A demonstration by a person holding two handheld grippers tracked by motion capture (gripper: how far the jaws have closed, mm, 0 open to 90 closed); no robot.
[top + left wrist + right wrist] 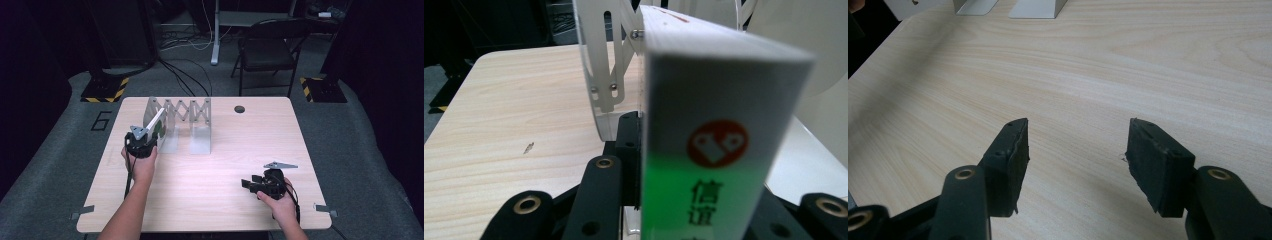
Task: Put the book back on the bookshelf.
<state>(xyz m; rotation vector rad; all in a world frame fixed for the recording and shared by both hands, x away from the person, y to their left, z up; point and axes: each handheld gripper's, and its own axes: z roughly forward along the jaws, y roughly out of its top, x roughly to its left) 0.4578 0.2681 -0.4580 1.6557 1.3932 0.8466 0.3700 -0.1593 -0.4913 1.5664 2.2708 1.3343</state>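
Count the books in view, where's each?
1. The book, white with a green-and-red spine, is clamped in the left gripper at the left end of the expanding rack. The rack's panels may hide others.

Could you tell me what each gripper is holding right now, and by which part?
The left gripper clamps a white and green book at its lower spine end, beside the white rack. The right gripper holds nothing, jaws open over the table.
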